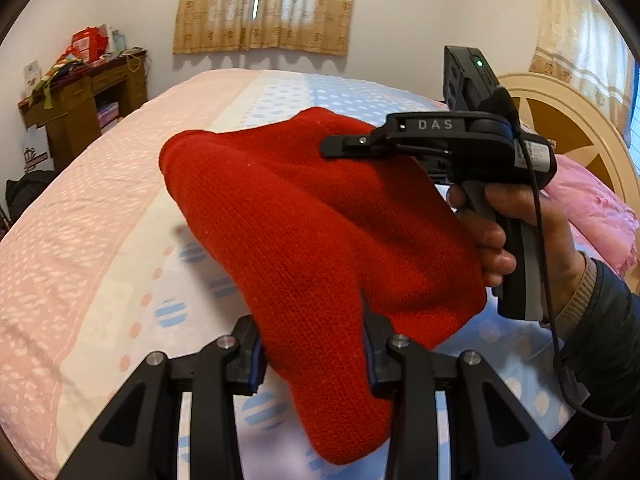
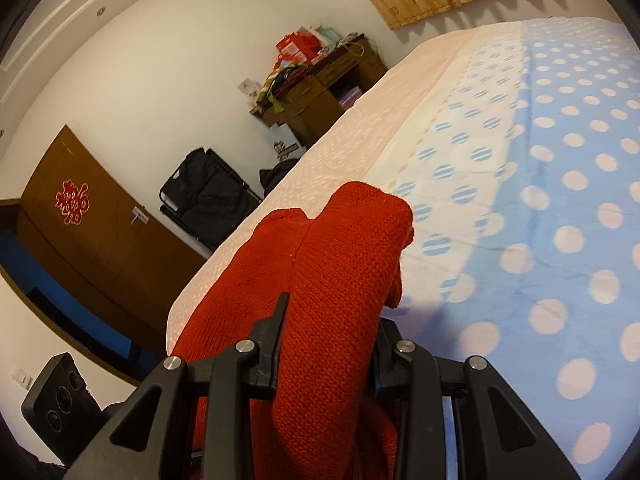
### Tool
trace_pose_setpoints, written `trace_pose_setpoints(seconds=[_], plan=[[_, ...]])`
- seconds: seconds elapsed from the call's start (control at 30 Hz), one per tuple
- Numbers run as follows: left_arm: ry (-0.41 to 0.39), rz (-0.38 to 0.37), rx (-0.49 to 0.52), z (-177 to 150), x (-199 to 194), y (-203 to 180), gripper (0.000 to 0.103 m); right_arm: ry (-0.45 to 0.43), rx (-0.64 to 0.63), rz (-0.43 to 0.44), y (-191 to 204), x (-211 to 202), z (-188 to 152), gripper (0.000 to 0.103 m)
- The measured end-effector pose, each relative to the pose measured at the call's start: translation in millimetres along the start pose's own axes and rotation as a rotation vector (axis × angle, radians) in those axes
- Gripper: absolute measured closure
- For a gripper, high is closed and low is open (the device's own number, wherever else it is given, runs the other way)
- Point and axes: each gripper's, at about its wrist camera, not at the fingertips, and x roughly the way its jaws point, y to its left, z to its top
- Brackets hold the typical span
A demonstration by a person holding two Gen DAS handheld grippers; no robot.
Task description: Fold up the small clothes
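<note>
My left fingers (image 1: 312, 364) and right fingers (image 2: 324, 356) each pinch the red knit (image 1: 320, 220) (lifted over the bed (image 1: 100, 200)); I should lower evenly, edges aligned.

Curtained window (image 1: 266, 4), wooden desk (image 1: 86, 96)

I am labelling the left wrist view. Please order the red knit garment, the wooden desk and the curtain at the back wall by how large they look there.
1. red knit garment, largest, though it is nearest the camera.
2. curtain.
3. wooden desk, looking somewhat smaller than the curtain.
</note>
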Motion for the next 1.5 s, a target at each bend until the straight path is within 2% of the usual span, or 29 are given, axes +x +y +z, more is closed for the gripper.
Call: trace_pose_setpoints(seconds=[0.43, 0.93, 1.1, 1.33, 1.43, 1.47, 1.5], plan=[[0.038, 0.028, -0.074, -24.4, 3.2, 25.0, 0.065, 0.094, -0.011, 0.003, 9.3, 55.5, -11.7, 0.071], [0.030, -0.004, -0.122, -34.1, 19.1, 40.9, 0.062, 0.138, 0.021, -0.048, -5.1, 71.7, -20.7, 0.070], [0.029, 0.008, -0.124, -42.4, 12.4, 36.9, 0.054, 0.144, 0.029, -0.062, -6.2, 72.3, -20.6, 0.064], [0.015, 0.027, -0.088, -46.9, -14.5, 33.4, 0.054, 0.110, 0.026, -0.109, -7.0, 55.8, -21.6, 0.059], [-0.029, 0.051, -0.063, -44.1, -33.2, 33.4, 0.054, 0.073, 0.009, -0.135, -2.3, 39.2, -20.6, 0.059], [-0.055, 0.072, -0.056, -40.2, -40.3, 34.5, 0.052, 0.056, 0.002, -0.140, 0.3, 31.9, -19.7, 0.059], [-0.086, 0.087, -0.056, -34.4, -47.1, 36.2, 0.045, 0.035, -0.005, -0.148, 3.7, 23.5, -19.4, 0.058]])
